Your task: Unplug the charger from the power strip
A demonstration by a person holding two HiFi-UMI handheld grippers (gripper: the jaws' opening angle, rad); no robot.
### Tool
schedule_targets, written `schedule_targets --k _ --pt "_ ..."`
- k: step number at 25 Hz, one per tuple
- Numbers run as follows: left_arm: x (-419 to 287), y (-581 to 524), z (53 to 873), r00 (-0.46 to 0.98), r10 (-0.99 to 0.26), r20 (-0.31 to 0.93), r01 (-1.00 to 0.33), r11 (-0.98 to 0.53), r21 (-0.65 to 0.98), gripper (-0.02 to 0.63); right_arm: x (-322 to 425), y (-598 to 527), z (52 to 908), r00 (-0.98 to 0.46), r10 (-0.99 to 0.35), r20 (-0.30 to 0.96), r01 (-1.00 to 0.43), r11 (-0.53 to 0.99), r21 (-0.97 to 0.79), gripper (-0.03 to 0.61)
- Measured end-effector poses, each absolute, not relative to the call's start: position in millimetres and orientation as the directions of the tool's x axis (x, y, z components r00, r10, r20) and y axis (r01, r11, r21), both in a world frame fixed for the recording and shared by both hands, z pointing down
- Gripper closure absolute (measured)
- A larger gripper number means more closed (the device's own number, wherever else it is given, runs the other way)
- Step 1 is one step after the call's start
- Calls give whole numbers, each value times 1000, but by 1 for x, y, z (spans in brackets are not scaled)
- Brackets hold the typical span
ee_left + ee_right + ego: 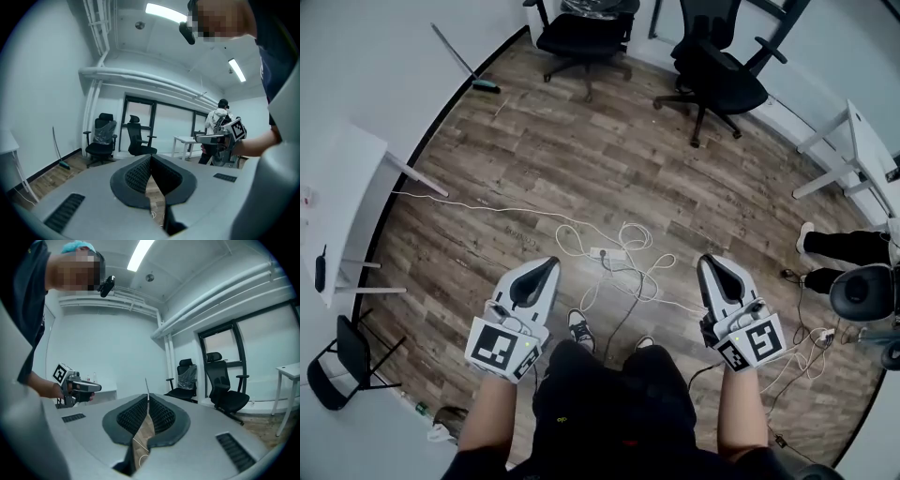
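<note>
Both empty, jaws together: left gripper (pixel 546 267), right gripper (pixel 710 264). Power strip (pixel 602 253) on floor (pixel 581 159) btwn them, farther off, among loose white cables (pixel 630 226). Charger too small to see; prob light, stiff. Grab its body, not cord.

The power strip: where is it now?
Head view, centre: the power strip lies on the wood floor among white cables, beyond the person's shoes, between the left gripper and the right gripper.
</note>
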State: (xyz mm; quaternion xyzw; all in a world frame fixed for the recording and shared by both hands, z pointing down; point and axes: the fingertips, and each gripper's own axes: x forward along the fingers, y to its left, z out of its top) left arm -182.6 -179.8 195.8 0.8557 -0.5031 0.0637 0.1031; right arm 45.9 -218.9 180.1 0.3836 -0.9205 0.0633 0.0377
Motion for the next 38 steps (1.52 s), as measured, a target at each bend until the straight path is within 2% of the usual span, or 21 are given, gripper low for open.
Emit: schedule_targets --k 9,16,22,32,34,38 --pt "-172 -232 324 491 -817 302 -871 -459 172 594 46 -286 325 -724 -642 251 -679 728 -97 552" --pt "-145 -273 481 501 -781 372 -865 -467 183 594 61 -332 503 -715 -593 371 -675 724 -145 553" --pt "-138 -284 622 504 -745 437 -861 -471 191 594 51 -333 665 -739 -490 462 -618 766 -175 552" --pt "-128 -288 855 534 -673 512 -837 -504 212 594 31 -329 892 -771 -396 499 -552 806 -213 549" --pt "-124 -290 892 553 -649 522 -822 -526 217 594 28 -327 929 -779 -361 513 -525 822 -219 536" --pt "-115 -293 962 595 -595 541 -779 -592 206 594 20 -322 1000 -782 -291 551 -468 858 -210 469"
